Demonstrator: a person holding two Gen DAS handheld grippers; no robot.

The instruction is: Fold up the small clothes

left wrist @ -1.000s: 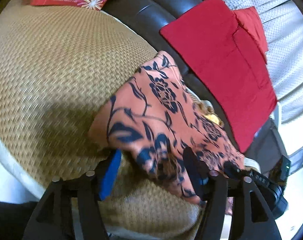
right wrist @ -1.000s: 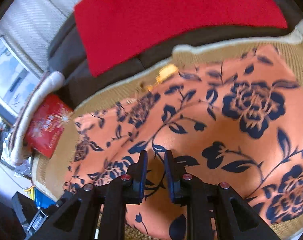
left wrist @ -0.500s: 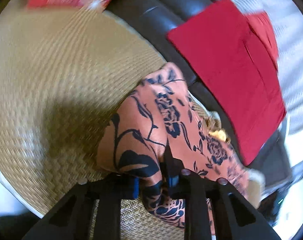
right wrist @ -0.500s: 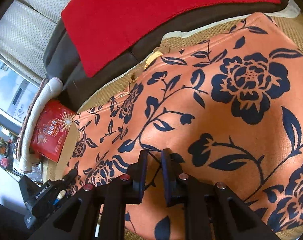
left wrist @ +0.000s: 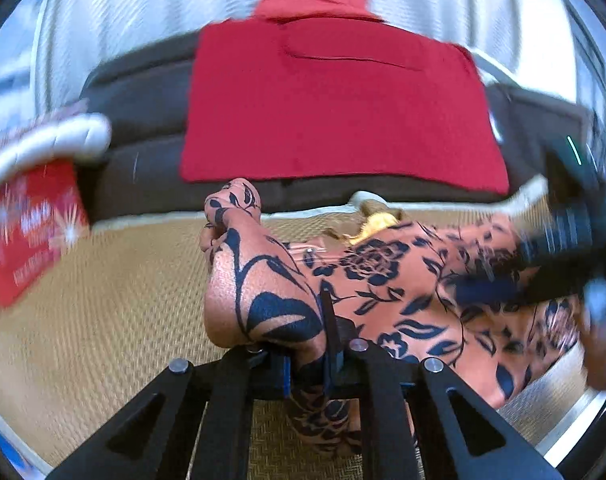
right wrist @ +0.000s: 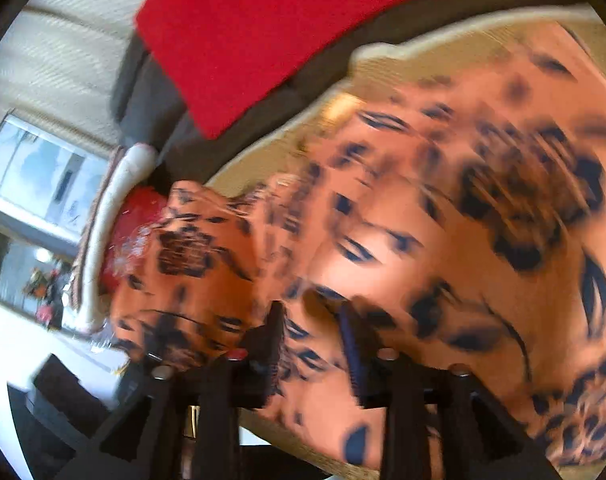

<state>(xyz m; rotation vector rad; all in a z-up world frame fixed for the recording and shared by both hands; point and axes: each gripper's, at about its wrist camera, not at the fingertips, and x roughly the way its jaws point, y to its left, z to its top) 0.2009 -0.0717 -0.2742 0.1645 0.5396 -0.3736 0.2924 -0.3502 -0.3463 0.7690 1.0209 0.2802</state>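
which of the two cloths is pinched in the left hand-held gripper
The orange cloth with dark flowers, bunched between the left hand-held gripper. The plain red cloth lies flat behind, untouched.

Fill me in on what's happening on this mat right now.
A person with a handheld claw in each hand is folding an orange floral garment on a woven mat. The left claw is shut on a bunched end of it, raised off the mat. The right claw has just been opening, with the fabric loose between its jaws. A folded red garment lies on the dark cushion behind.
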